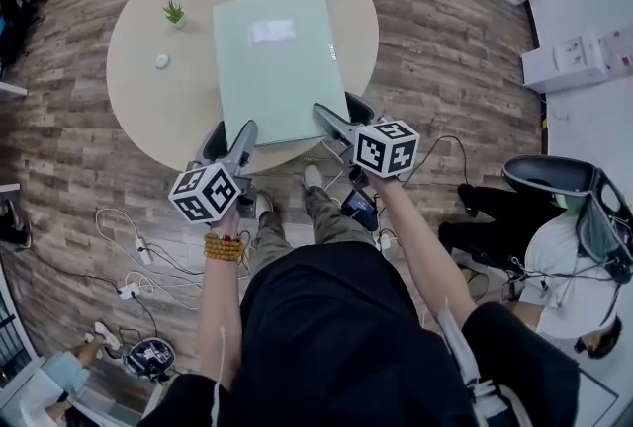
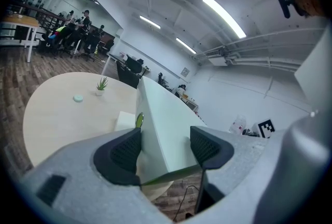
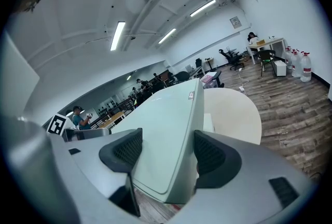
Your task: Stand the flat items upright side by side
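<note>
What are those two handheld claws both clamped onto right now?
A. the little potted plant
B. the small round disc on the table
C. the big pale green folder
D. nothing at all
C: the left gripper and the right gripper each have a near corner of the pale green folder pressed between their pads.

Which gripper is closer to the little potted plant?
Left. The left gripper holds the green folder at its near left corner, on the same side as the plant; the right gripper holds the near right corner, farther away.
</note>
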